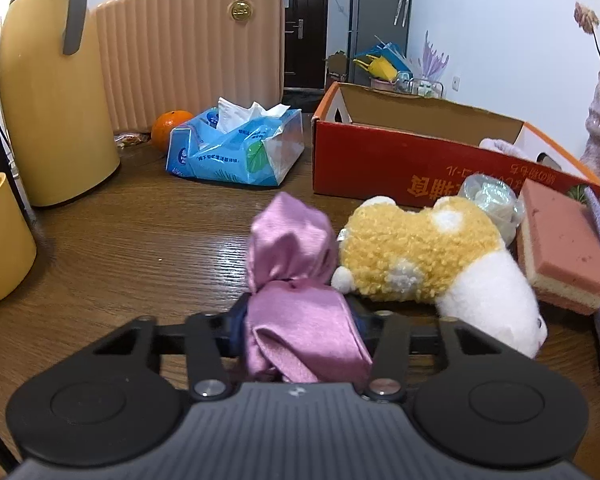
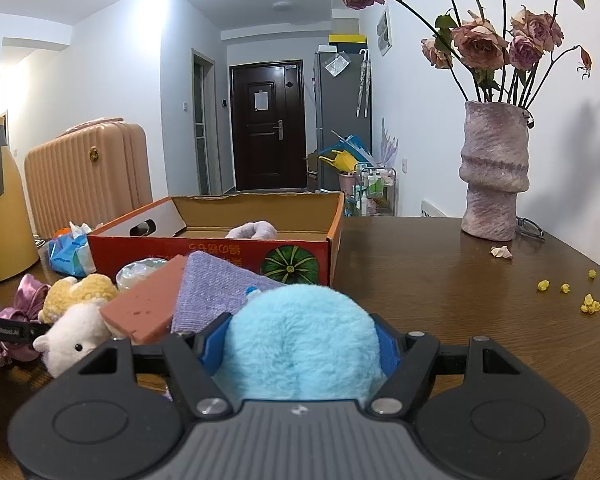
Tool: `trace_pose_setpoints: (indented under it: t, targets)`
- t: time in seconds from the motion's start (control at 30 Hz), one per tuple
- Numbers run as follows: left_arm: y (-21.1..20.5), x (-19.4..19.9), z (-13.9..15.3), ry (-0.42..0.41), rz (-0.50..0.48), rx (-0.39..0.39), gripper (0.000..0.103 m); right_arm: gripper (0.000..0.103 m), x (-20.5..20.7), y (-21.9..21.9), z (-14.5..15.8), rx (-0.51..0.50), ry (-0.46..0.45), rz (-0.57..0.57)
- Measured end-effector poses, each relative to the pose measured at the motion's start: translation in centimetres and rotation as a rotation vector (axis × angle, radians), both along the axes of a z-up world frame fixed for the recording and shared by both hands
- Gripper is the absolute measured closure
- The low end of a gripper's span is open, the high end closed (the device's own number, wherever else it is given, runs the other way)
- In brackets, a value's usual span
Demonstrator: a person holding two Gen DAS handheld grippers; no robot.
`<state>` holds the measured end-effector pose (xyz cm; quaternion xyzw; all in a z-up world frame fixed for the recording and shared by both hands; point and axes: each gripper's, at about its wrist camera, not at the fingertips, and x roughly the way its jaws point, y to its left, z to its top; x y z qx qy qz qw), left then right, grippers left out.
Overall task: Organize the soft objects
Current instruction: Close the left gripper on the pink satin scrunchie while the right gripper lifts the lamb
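Landmark = red cardboard box [image 2: 216, 254], open top, on the wood table [image 1: 132, 232].

L gripper [image 1: 300, 324]: jaws drawn in tight on a pink satin scrunchie [image 1: 290, 276], pads pressing both sides of the fabric; scrunchie bunches up above the jaws. It sits in front of the box's long red side, well short of it, not inside.

R gripper [image 2: 300, 344]: blue pads clamped on a fluffy light-blue pom-pom [image 2: 300, 336], jaws fairly wide because the ball is fat. Pom-pom is in front of the box, near its pumpkin-print corner, outside it.

Other soft stuff, all rel. to the box:
- Yellow-and-white plush toy [image 1: 432, 260]: lying on its side in front of the box, just beside the scrunchie.
- Pink sponge block [image 1: 560, 248]: in front of the box toward its R end, tilted, right next to the plush.
- Lilac knit cloth [image 2: 216, 292]: leaning at the box front, touching the sponge in R wrist view.
- Clear crinkly plastic bundle [image 1: 492, 200]: against the box front, behind the plush.
- Pale lilac scrunchie-like ring [image 2: 252, 230]: inside the box, on its floor.

Non-task: blue tissue pack [image 1: 236, 148] and an orange [image 1: 170, 128] to the L of the box; peach suitcase [image 1: 188, 52] behind those; yellow thermos jug [image 1: 48, 92] further L; purple vase of dried roses [image 2: 494, 172] to the R of the box, well apart.
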<state>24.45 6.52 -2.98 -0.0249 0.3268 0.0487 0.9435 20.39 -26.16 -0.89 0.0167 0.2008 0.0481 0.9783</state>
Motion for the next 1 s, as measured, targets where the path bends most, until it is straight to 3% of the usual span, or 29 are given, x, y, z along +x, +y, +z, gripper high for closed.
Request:
trace_pose_setpoints:
  t: [0.23, 0.47, 1.0]
  targets:
    - [0.6, -0.5, 0.6, -0.032, 0.041, -0.005, 0.063, 0.032, 0.1, -0.1, -0.1, -0.004, 0.001, -0.007]
    - [1.2, -2.1, 2.1, -0.117, 0.063, -0.013, 0.064, 0.032, 0.0, 0.0, -0.1, -0.009, -0.008, -0.009]
    - [-0.4, -4.9, 5.5, -0.271, 0.040, -0.039, 0.065, 0.032, -1.2, 0.7, 1.6, -0.016, -0.118, -0.001]
